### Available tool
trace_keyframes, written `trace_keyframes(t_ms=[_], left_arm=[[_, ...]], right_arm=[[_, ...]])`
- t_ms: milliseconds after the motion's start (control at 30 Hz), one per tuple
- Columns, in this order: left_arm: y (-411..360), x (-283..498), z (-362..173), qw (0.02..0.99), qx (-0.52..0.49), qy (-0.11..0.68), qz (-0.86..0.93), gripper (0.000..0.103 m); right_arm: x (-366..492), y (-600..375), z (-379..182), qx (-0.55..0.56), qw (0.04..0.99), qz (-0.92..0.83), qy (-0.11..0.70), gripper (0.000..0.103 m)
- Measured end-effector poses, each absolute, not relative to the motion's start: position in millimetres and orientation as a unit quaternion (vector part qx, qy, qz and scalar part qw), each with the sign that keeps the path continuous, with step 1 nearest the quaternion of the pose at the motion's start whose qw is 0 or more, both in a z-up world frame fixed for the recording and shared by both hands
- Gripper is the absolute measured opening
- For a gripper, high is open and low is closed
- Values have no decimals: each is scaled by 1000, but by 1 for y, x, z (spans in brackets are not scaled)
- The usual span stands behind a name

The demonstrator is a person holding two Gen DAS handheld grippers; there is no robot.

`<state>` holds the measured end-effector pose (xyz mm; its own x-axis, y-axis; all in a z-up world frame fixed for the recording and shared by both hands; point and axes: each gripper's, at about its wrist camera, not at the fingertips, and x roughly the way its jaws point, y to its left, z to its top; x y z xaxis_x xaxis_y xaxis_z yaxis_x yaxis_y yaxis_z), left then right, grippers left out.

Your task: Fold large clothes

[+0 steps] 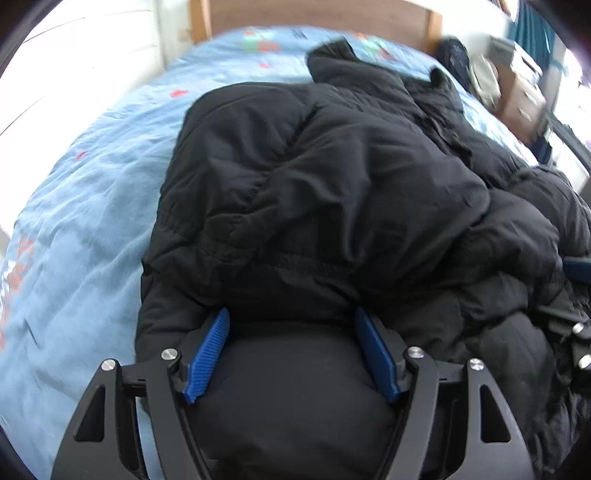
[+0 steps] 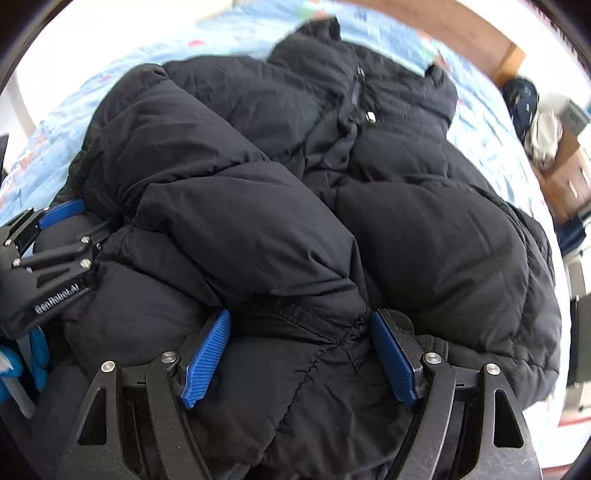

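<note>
Two hand-held grippers bear down on a big black puffer jacket [image 2: 295,206] spread on a bed with a pale blue printed sheet [image 1: 81,206]. The jacket fills the space ahead of both sets of fingers and bulges up between them; its collar lies at the far end, toward a wooden headboard [image 1: 317,14]. The left gripper [image 1: 291,354] has its jaws wide, with a fat roll of the hem swelling between the blue ribbed pads, which touch the fabric at both sides. The right gripper [image 2: 301,356] is just as wide over a stitched seam, pads against the cloth; whether either truly pinches the padding I cannot tell. It looks like an early fold: the hem is being gathered to carry it forward over the body. The next move probably calls for a firmer squeeze on this thick, springy filling, then an even lift with both hands. The shell is smooth matt nylon, quilted into soft pillowy panels. A small metal snap [image 2: 369,117] sits beside the zip, well ahead of the right fingers.
</note>
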<state>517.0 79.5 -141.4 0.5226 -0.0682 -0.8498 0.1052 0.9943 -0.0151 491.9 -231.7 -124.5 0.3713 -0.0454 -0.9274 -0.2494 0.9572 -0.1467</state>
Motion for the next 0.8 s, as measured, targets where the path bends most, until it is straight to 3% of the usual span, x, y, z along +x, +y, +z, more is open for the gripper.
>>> trace_keyframes(t_ms=[100, 367, 533, 800], left_arm=[[94, 523, -123, 859, -7, 509, -61, 69], [108, 548, -73, 882, -23, 471, 9, 71], [76, 558, -68, 875, -17, 482, 37, 72], [19, 506, -84, 842, -27, 534, 68, 72]], right_arm=[[485, -245, -97, -114, 825, 54, 551, 77], [491, -369, -56, -26, 860, -40, 509, 77], [508, -430, -63, 2, 856, -54, 515, 77], [514, -456, -112, 12, 829, 23, 558, 78]])
